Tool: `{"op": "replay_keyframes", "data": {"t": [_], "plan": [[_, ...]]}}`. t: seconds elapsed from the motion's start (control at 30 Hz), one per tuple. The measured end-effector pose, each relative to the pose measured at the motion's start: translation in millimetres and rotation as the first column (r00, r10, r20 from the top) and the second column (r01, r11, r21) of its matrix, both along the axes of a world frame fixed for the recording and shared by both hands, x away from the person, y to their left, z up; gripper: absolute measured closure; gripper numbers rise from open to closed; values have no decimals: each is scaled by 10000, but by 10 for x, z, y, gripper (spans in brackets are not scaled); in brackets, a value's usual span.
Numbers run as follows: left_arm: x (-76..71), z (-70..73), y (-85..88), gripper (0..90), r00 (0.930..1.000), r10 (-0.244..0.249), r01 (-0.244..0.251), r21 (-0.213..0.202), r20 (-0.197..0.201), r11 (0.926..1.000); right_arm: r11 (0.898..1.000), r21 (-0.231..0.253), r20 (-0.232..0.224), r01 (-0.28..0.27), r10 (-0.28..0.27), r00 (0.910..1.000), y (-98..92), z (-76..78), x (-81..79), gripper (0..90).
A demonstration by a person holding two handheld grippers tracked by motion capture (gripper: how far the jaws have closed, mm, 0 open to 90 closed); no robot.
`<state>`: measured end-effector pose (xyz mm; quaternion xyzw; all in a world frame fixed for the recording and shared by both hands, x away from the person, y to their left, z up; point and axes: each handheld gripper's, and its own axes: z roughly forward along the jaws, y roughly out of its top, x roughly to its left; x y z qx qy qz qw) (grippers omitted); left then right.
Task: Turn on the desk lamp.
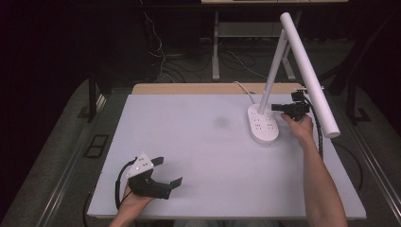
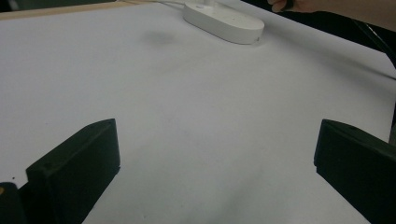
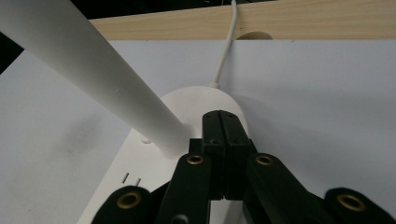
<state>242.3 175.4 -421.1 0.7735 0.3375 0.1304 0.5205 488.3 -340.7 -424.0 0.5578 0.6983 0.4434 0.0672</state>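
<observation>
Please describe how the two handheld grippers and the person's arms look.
Both grippers are black with two blocky jaws. The left gripper carries a grey three-cornered plate with dots and a black cable. The right gripper shows brass-coloured rivets on its links. The forearms are bare, without sleeves.

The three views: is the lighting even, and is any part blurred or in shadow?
High view: table evenly lit, dark surroundings, a faint grey smudge. Left gripper view: near jaws soft, lamp base sharper. Right gripper view: the shut right gripper sharp, lamp pole slightly blurred.

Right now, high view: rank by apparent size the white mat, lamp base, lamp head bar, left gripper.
1. White mat, largest by far.
2. Lamp head bar, though it sits nearer the camera, which inflates it.
3. Left gripper and lamp base: too alike to rank.
</observation>
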Motion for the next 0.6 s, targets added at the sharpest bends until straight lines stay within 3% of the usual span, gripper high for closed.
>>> {"op": "replay_keyframes", "data": {"t": [0.37, 0.47, 0.6], "plan": [[1, -2, 2, 0, 10000, 9, -9, 22, 9, 10000, 9998, 139, -78, -104, 105, 9999, 98, -84, 34, 890], [-1, -2, 0, 0, 10000, 4, -4, 30, -3, 10000, 9998, -62, -107, -200, 200, 9997, 130, -114, 39, 891], [-7, 2, -1, 0, 10000, 4, -4, 27, 41, 10000, 9996, 251, -82, -97, 99, 9999, 129, -142, 37, 892]]}}
